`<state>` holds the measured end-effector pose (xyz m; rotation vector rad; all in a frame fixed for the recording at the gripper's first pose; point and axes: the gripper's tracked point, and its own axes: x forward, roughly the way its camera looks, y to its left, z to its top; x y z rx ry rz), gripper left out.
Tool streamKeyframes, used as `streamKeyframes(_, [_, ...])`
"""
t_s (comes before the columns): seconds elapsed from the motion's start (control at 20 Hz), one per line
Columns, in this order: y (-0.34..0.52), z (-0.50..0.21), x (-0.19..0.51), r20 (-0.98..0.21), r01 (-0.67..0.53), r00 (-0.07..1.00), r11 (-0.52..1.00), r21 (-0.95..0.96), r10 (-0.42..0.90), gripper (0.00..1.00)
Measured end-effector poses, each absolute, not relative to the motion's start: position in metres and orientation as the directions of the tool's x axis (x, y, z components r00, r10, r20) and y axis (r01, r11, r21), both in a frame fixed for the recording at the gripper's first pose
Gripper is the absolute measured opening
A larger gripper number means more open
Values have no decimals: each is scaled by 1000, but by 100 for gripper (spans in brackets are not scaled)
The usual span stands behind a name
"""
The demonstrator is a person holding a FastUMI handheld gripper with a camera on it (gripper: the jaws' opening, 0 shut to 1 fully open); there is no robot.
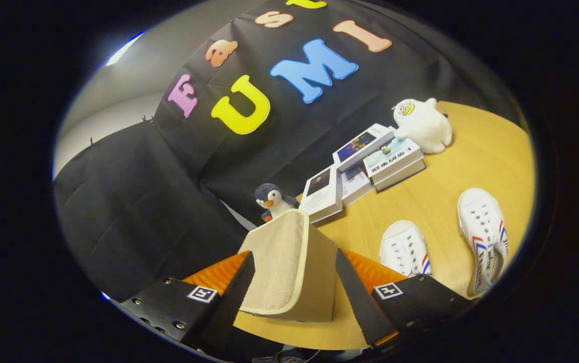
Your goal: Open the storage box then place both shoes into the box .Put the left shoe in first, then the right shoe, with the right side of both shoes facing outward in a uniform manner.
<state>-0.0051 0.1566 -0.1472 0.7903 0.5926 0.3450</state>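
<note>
Gripper view looks along the two fingers toward a beige fabric storage box (pixel 289 267) that sits on the wooden table (pixel 476 151), its lid down and its top panel facing the camera. The gripper (pixel 294 282) stands wide open, fingers spread at about 7 and 5 o'clock of the box, flanking it without visibly pressing on it; nothing is held.

Judging by this, the task is barely begun: the box looks closed, and both white shoes (pixel 404 248) (pixel 483 237) lie on the table at roughly 3 o'clock from the box, neither one in it. Opening the lid, then the left shoe, then the right, all seem left to do. Which shoe is which I cannot tell from here.

For room: the box stands near the table's edge, with the booth's black cloth close at 10 to 12 o'clock, so a lid swing that way looks tight. A penguin toy (pixel 273 200) is just beyond the box at 12 o'clock; stacked books (pixel 365 166) and a white plush toy (pixel 423 124) sit further off at 1 to 2 o'clock. Bare tabletop between box and shoes gives a free path.
</note>
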Motion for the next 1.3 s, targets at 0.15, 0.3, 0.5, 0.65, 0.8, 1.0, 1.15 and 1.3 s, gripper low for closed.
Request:
streamKeyframes(0.15, [174,-164,-6,-380,-28,750,600,800,542,96])
streamKeyframes(0.3, [192,-175,-7,-379,8,712,533,846,591,96])
streamKeyframes(0.5, [212,-186,-10,-364,65,668,437,897,649,96])
streamKeyframes(0.65, [225,-186,-14,-346,88,638,381,920,688,96])
streamKeyframes(0.8, [234,-192,-19,-357,124,614,360,925,704,64])
streamKeyframes(1.0, [225,-186,-13,-343,148,638,327,933,689,20])
streamKeyframes(1.15, [223,-173,-12,-326,120,626,325,938,708,1])
streamKeyframes(1.3, [230,-143,-8,-298,45,625,348,937,722,1])
